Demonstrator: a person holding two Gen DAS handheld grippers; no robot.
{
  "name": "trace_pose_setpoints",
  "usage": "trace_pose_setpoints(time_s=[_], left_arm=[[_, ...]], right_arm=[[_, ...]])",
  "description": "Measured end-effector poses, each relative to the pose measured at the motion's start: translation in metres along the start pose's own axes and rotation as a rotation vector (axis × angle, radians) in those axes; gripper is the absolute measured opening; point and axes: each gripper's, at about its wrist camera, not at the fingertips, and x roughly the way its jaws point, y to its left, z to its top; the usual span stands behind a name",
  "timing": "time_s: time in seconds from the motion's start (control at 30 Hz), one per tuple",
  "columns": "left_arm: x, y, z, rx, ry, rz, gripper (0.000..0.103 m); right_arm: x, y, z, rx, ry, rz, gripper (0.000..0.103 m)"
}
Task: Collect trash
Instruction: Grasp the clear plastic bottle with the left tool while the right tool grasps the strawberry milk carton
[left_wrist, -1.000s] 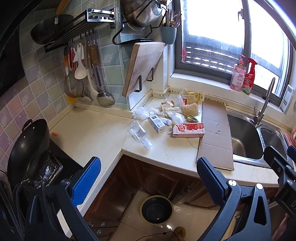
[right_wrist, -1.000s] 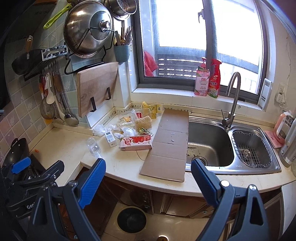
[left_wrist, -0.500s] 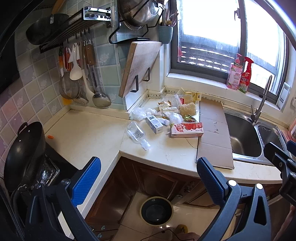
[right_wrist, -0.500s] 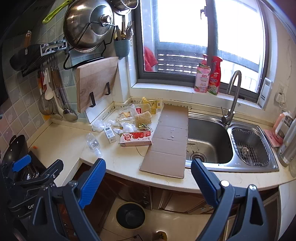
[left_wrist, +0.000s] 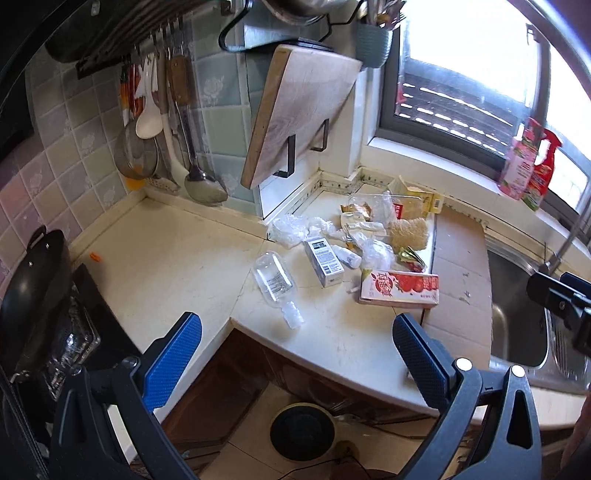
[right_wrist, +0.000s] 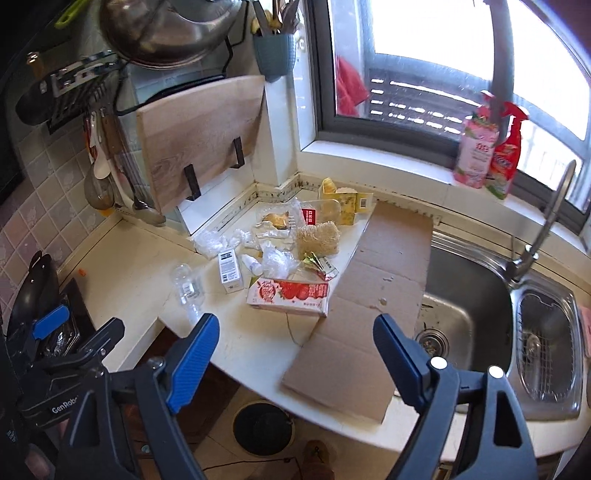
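Blue pads: you are holding both grippers with nothing between their fingers.
Left gripper (left_wrist: 295, 350): your jaws are standing wide apart, hanging over the front edge of the table (left_wrist: 177, 266), empty.
Right gripper (right_wrist: 295, 343): your jaws are closing a little yet standing wide, nothing between them; you are pointing it down at the table's front edge, near the flat cardboard sheet (right_wrist: 373, 295).
Nearest trash: a red-and-white strawberry carton (right_wrist: 288, 293) is lying on its side just beyond your right gripper, touching the cardboard's left edge.
Left of the carton: a small white box (right_wrist: 229, 266) is lying flat, and a clear plastic bottle (left_wrist: 275, 282) is lying on its side close to the table's inner corner.
Behind the carton: crumpled clear plastic wrap (right_wrist: 277, 258), a green sachet (right_wrist: 319, 264), a tan fibrous loofah (right_wrist: 317, 238) and yellow packets (right_wrist: 347, 201) are sitting heaped toward the wall.
Right side: the cardboard sheet is overlapping the rim of the steel sink (right_wrist: 465, 295).
Below: a dark round bin (left_wrist: 301, 430) is standing on the floor under the table's edge, between your fingers in the left view.
Wall: a wooden cutting board (left_wrist: 299, 110) is resting tilted on two black brackets.
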Motion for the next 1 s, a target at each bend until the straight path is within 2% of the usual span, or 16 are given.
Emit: trace_pose_setpoints(time_s=[0.2, 0.3, 0.37, 0.57, 0.73, 0.83, 1.0], left_arm=[[0.059, 0.003, 0.010, -0.145, 0.100, 0.033, 0.102], [0.087, 0.009, 0.011, -0.201, 0.153, 0.021, 0.102], [0.104, 0.011, 0.012, -0.224, 0.179, 0.040, 0.102], [0.149, 0.029, 0.015, -0.307, 0.241, 0.062, 0.099], [0.182, 0.056, 0.016, -0.394, 0.293, 0.052, 0.099], [0.200, 0.061, 0.018, -0.406, 0.315, 0.036, 0.099], [0.230, 0.058, 0.017, -0.415, 0.353, 0.035, 0.099]], right_arm=[[0.069, -0.037, 0.040, 0.015, 0.121, 0.116, 0.084], [0.104, -0.044, 0.052, 0.006, 0.187, 0.171, 0.084], [0.124, -0.043, 0.056, -0.024, 0.221, 0.194, 0.084], [0.168, -0.024, 0.054, -0.191, 0.294, 0.289, 0.084], [0.184, 0.005, 0.043, -0.442, 0.293, 0.340, 0.084], [0.194, 0.014, 0.039, -0.545, 0.279, 0.350, 0.084], [0.220, 0.028, 0.028, -0.692, 0.309, 0.308, 0.084]])
